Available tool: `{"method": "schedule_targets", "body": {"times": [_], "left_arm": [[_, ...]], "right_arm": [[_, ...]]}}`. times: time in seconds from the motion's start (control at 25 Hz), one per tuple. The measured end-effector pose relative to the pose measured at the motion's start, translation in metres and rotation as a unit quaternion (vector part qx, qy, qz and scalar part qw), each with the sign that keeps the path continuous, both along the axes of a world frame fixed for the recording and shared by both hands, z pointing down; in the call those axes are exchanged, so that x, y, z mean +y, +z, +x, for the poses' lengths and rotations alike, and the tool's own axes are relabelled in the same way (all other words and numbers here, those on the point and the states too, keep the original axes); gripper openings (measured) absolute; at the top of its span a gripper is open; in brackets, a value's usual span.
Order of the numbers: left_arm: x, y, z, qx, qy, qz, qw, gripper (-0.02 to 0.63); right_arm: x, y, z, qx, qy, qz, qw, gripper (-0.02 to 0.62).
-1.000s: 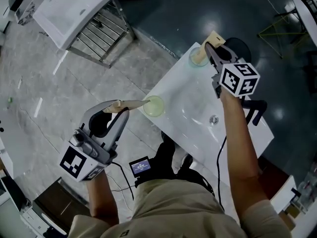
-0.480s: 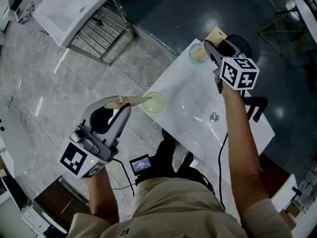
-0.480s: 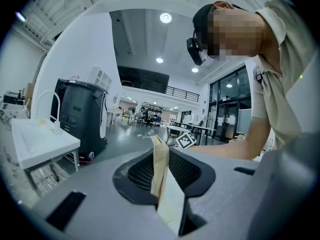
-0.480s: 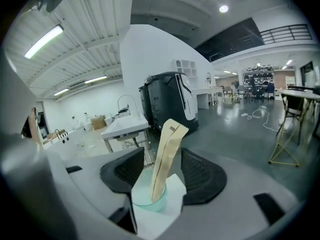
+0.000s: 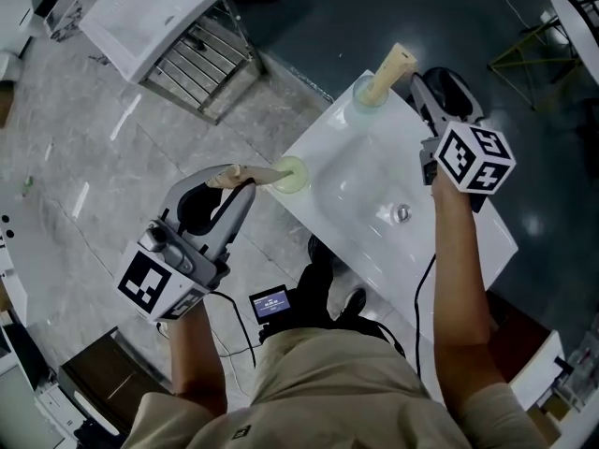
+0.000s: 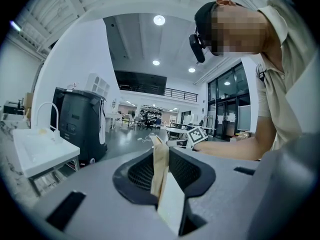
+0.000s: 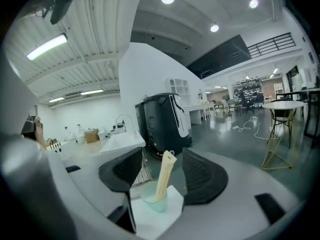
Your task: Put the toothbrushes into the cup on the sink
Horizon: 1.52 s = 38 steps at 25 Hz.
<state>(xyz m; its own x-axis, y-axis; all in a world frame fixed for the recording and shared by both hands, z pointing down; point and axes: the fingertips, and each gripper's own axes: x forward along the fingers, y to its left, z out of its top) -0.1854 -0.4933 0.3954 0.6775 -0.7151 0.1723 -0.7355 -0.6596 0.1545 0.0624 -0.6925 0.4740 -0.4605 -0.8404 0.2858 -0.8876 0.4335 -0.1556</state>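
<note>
A white sink carries two pale green cups. The far cup holds a beige toothbrush standing upright. My right gripper is drawn back from it to the right; its jaws are opening with nothing pressed between them, and the brush stands free ahead of them. The near cup sits at the sink's left edge. My left gripper is shut on a second beige toothbrush, whose tip reaches the near cup's rim.
The sink's drain lies in the basin. Another white sink on a metal rack stands at the far left. A small screen device lies on the floor by the person's feet. A black machine stands beyond the far cup.
My right gripper has let go of the toothbrush, left it standing in the far cup, opened, and pulled back to the right. My left gripper stays shut on its toothbrush by the near cup.
</note>
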Motion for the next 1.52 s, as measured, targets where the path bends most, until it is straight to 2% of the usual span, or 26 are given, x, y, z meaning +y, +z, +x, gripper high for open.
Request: {"method": "schedule_targets", "body": {"times": [0.16,0.2,0.24,0.28,0.36,0.48,0.68,0.96,1.2,1.52], "left_arm": [[0.018,-0.020,0.015,0.001,-0.007,0.019,0.9998,0.086],[0.024,-0.026,0.019,0.002,-0.010,0.024,0.9997,0.086],[0.031,-0.031,0.021,-0.002,-0.013,0.027,0.9995,0.086],[0.039,-0.035,0.023,-0.009,-0.016,0.031,0.9994,0.086],[0.055,-0.044,0.030,-0.017,-0.021,0.038,0.9989,0.086],[0.078,-0.057,0.040,-0.025,-0.027,0.047,0.9982,0.086],[0.108,-0.067,0.046,-0.033,-0.038,0.057,0.9971,0.086],[0.115,-0.065,0.059,-0.034,-0.039,0.061,0.9967,0.086],[0.096,-0.053,0.057,-0.043,-0.038,0.054,0.9969,0.086],[0.042,-0.003,0.038,-0.044,-0.047,0.041,0.9971,0.086]], "right_arm": [[0.062,-0.065,-0.014,-0.034,-0.056,0.046,0.997,0.230],[0.083,-0.082,-0.020,-0.038,-0.082,0.058,0.994,0.171],[0.105,-0.098,-0.027,-0.042,-0.111,0.069,0.991,0.060],[0.127,-0.112,-0.033,-0.042,-0.140,0.078,0.986,0.015],[0.172,-0.136,-0.039,-0.034,-0.187,0.092,0.977,0.006],[0.230,-0.163,-0.032,-0.018,-0.224,0.111,0.968,0.006],[0.297,-0.180,-0.005,0.004,-0.233,0.124,0.964,0.006],[0.338,-0.175,0.029,0.016,-0.220,0.115,0.968,0.006],[0.342,-0.166,0.032,0.031,-0.216,0.100,0.971,0.006],[0.310,-0.137,0.004,0.038,-0.221,0.073,0.972,0.006]]}}
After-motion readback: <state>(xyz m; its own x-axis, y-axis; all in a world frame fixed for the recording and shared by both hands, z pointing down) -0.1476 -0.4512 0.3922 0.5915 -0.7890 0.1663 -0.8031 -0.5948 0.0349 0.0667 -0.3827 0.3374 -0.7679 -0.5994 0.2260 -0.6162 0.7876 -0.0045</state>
